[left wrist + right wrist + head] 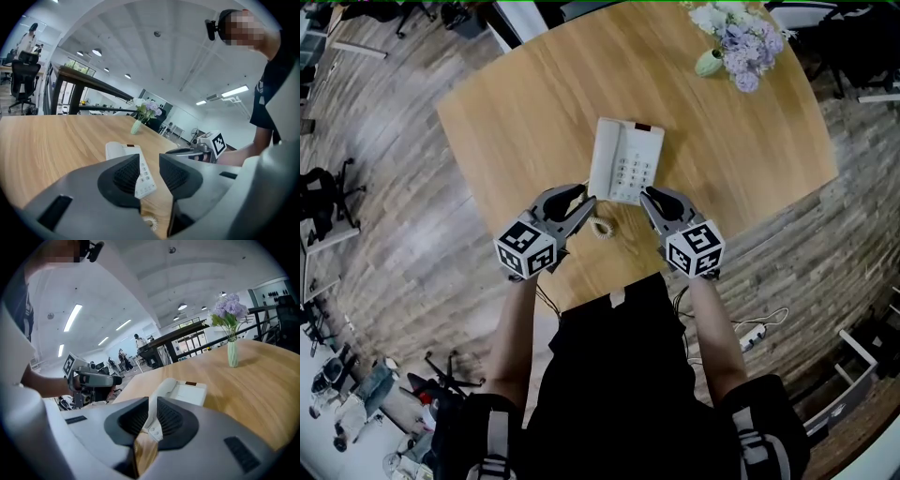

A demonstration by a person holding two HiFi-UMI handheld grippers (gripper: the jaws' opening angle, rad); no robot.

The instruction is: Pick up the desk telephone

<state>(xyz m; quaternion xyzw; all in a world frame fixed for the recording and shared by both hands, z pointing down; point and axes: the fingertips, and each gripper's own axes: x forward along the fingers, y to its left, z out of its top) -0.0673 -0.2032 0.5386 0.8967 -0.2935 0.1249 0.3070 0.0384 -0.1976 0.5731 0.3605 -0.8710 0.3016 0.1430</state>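
A white desk telephone [625, 161] lies flat on the round wooden table [534, 103], its handset on the left side and its coiled cord [600, 228] trailing toward me. My left gripper [586, 200] hovers at the phone's near left corner. In the left gripper view its jaws [150, 164] stand apart with nothing between them, and the phone [123, 150] shows beyond. My right gripper [646, 197] is at the phone's near right corner, shut and empty. In the right gripper view its pads [153, 413] nearly meet in front of the phone [183, 390].
A small green vase of lilac and white flowers [736, 42] stands at the table's far right. The table's near edge runs just under both grippers. Office chairs [323, 202] and a power strip [750, 335] are on the wood floor around the table.
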